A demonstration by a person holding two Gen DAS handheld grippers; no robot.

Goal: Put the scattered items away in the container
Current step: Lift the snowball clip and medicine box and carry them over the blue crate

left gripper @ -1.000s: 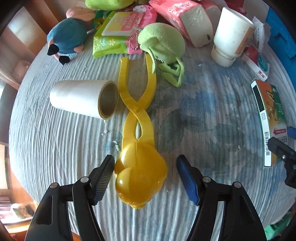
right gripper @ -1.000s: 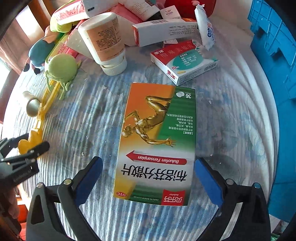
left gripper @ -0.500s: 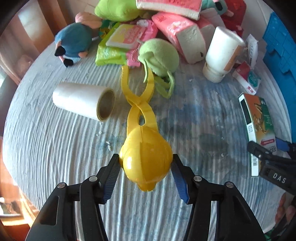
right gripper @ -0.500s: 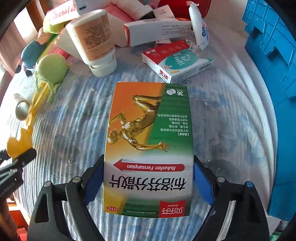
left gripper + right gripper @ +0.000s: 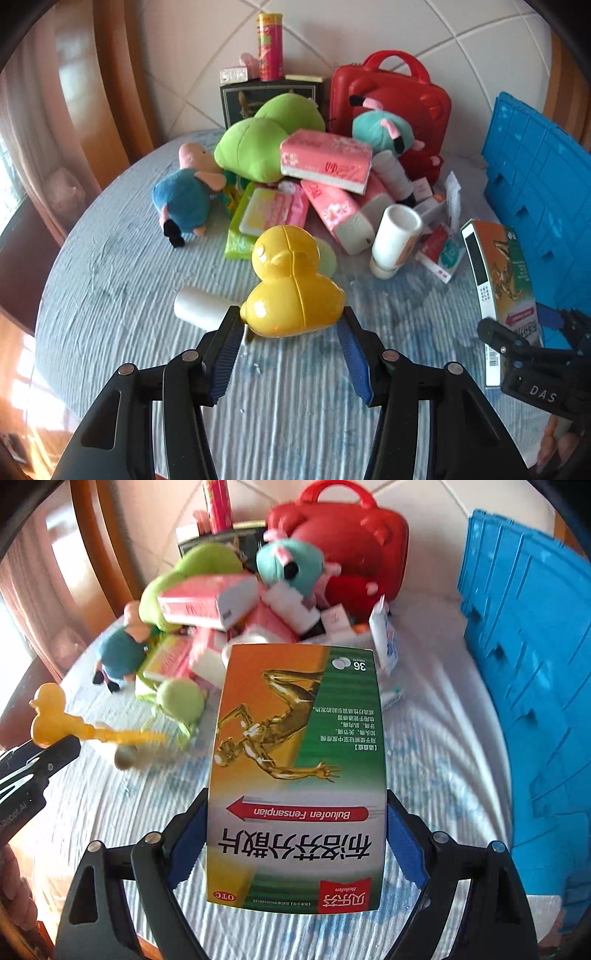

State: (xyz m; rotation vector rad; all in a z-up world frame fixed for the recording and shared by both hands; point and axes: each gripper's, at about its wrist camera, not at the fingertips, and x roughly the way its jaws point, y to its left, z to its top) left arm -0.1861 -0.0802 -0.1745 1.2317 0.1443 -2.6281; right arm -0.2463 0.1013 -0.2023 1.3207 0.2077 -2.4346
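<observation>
My left gripper (image 5: 291,325) is shut on the yellow duck-shaped tongs (image 5: 291,288) and holds them up off the table; they also show in the right wrist view (image 5: 51,716) with their handles trailing right. My right gripper (image 5: 295,834) is shut on the orange-and-green medicine box (image 5: 299,760) and holds it raised above the table; the box also shows in the left wrist view (image 5: 498,280). The blue crate (image 5: 528,664) stands at the right, also in the left wrist view (image 5: 539,192).
On the round table (image 5: 110,295) lie a white paper roll (image 5: 195,308), a blue pig plush (image 5: 184,199), green plush (image 5: 258,147), pink tissue packs (image 5: 325,162), a white bottle (image 5: 393,236), small boxes (image 5: 441,254) and a red case (image 5: 391,96).
Both grippers have lifted their loads off the table. The duck tongs and the medicine box rose and the views tilted up toward the back wall.
</observation>
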